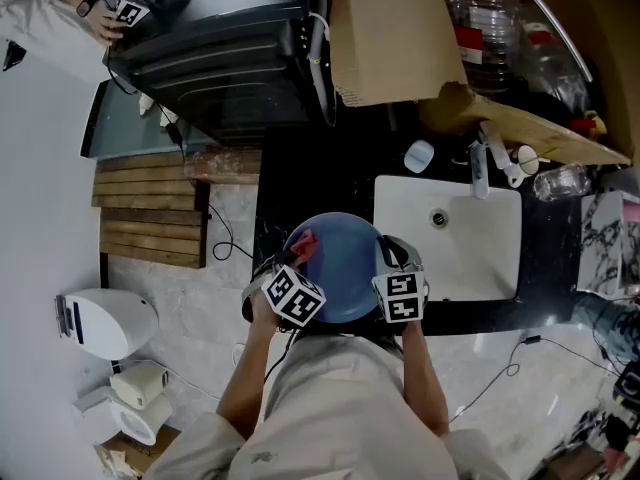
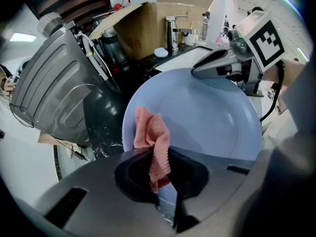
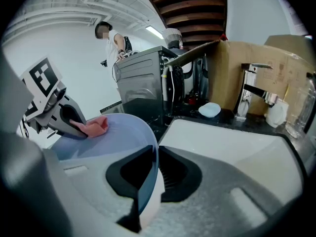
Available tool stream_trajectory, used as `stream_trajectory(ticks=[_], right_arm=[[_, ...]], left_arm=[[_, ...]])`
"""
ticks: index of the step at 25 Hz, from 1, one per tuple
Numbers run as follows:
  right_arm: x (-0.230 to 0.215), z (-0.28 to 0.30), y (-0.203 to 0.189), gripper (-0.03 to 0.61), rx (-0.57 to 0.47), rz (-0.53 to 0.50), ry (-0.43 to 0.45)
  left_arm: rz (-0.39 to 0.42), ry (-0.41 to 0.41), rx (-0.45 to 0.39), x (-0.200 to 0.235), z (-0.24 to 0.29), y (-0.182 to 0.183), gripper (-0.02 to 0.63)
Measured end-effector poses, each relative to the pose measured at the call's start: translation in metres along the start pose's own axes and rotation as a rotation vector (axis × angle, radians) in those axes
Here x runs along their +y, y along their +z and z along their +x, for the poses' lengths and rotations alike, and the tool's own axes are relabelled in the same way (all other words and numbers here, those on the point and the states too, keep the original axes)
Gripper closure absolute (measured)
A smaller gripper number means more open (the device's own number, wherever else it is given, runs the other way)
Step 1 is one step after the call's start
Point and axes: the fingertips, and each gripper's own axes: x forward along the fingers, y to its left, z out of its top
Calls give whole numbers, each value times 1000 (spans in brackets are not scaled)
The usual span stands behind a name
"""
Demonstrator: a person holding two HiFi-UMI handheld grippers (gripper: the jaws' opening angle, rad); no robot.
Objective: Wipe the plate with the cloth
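A round blue plate (image 1: 345,273) is held in the air over the black counter, left of the sink. My right gripper (image 1: 392,260) is shut on the plate's right rim (image 3: 150,174). The left gripper (image 1: 298,260) is shut on a pink cloth (image 2: 154,144), and the cloth (image 1: 303,244) lies against the plate's left side. In the left gripper view the plate (image 2: 212,120) fills the middle, with the right gripper (image 2: 217,65) at its far edge. The right gripper view shows the cloth (image 3: 94,127) and the left gripper (image 3: 69,120) across the plate.
A white sink (image 1: 450,233) with a tap (image 1: 478,168) lies just right of the plate. A dark machine (image 1: 230,48) and a cardboard box (image 1: 390,28) stand behind. A person (image 1: 60,18) stands at the far left. Wooden slats (image 1: 150,213) and a white appliance (image 1: 105,323) are on the floor.
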Motion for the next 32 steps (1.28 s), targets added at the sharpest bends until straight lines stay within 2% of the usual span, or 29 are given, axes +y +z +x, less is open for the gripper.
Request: stream_trajectory(ticks=[24, 27, 32], right_arm=[[1, -1, -6, 538, -1, 62, 15], [1, -2, -6, 540, -5, 77, 19], [0, -1, -7, 540, -7, 83, 19]], left_arm=[[74, -147, 59, -37, -12, -25, 580], [91, -147, 64, -39, -11, -26, 580], [105, -207, 53, -55, -16, -23, 580]])
